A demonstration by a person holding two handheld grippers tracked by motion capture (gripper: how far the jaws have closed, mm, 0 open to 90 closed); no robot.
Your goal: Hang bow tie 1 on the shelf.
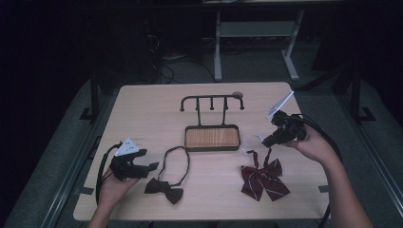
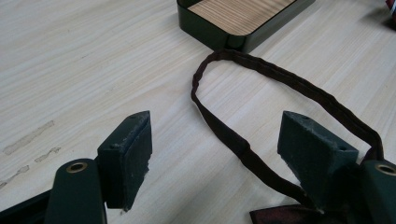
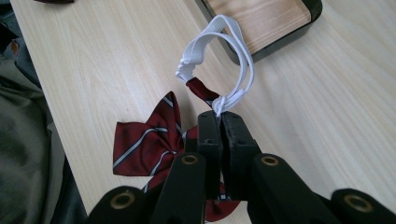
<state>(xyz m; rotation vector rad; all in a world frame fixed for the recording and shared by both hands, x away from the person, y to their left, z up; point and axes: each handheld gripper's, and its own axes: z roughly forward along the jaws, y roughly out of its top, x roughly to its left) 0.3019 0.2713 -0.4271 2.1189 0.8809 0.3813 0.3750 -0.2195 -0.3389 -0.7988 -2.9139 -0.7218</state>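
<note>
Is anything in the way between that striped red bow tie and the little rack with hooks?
Nothing visible. The right claw grips the striped bow tie's white elastic loop; only bare table and the rack's own tray lie before the hooks.

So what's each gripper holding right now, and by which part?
The right gripper is shut on the white elastic loop of the striped red bow tie. The left gripper is open, holding nothing, beside the dark bow tie's strap.
</note>
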